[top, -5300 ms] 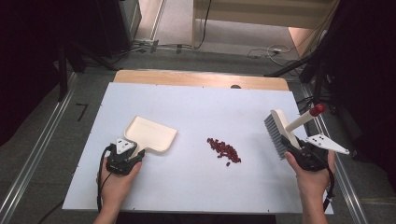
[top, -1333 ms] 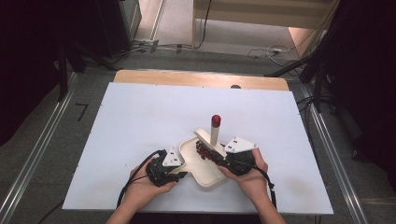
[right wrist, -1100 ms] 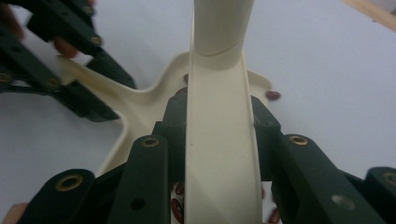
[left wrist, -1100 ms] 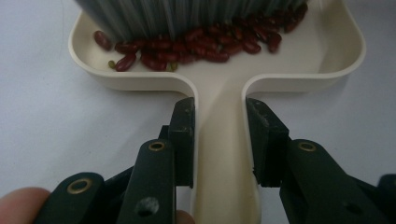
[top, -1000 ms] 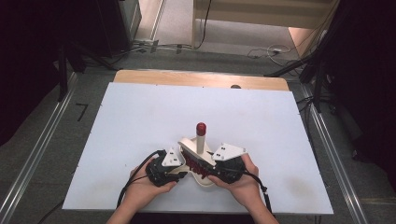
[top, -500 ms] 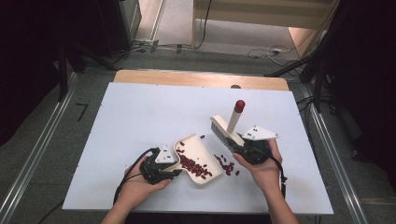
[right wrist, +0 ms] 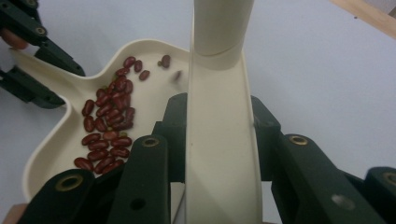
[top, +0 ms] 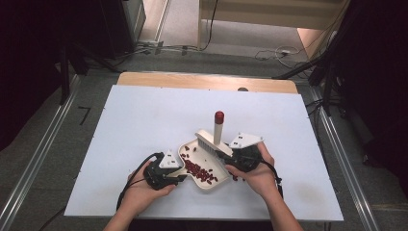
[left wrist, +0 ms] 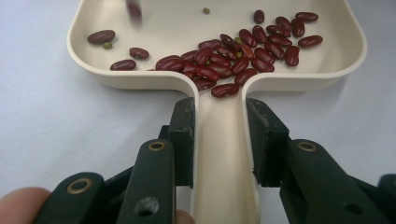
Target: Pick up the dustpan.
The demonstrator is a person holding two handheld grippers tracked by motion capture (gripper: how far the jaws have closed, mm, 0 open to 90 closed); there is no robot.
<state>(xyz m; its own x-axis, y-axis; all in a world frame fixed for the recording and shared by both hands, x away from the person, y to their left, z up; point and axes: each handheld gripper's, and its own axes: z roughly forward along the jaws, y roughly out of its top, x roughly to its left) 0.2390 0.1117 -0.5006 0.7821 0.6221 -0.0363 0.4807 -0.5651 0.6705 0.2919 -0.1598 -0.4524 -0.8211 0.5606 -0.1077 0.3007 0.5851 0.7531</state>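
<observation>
Centrally on white worktop (top: 144, 120): one cream dustpan (top: 204, 166), handle clamped in left gripper (left wrist: 219, 135) jaws; one cream brush (top: 211, 142), red-tipped, clamped in right gripper (right wrist: 219, 135) jaws, bristles at pan's rim. Roughly thirty red kidney beans (left wrist: 233, 56) and a few green specks inside.

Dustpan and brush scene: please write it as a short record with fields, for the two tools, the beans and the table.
left tool: shut on the dustpan handle
right tool: shut on the brush handle
brush: its head is at the far edge of the dustpan
beans: most lie in the dustpan, heaped near its handle
loose beans: a few on the white table beside the dustpan
</observation>
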